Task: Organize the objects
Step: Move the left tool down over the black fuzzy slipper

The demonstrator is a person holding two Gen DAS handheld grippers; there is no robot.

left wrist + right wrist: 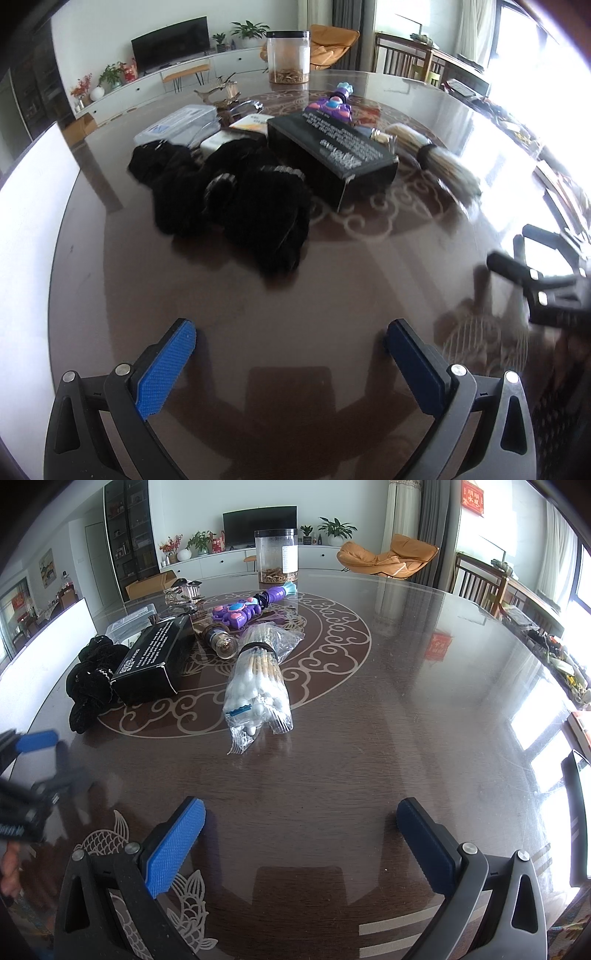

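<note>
Both grippers are hovering low over the dark bench (406,701) with jaws spread wide and holding nothing — left gripper (291,354) and right gripper (301,830) alike. The clutter is sitting mid-frame to upper left: a black box (151,664) is touching some black fuzzy fabric (236,199), a bag of cotton swabs (258,686) is lying just beside the box, and a purple toy (243,609) is sitting behind — a clear jar (276,555) is standing farther back.

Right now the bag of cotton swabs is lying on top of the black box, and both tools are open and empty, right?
Not quite. The bag of cotton swabs lies on the table beside the black box, not on it, as the right wrist view shows. The left tool and right tool are indeed open and empty.
</note>
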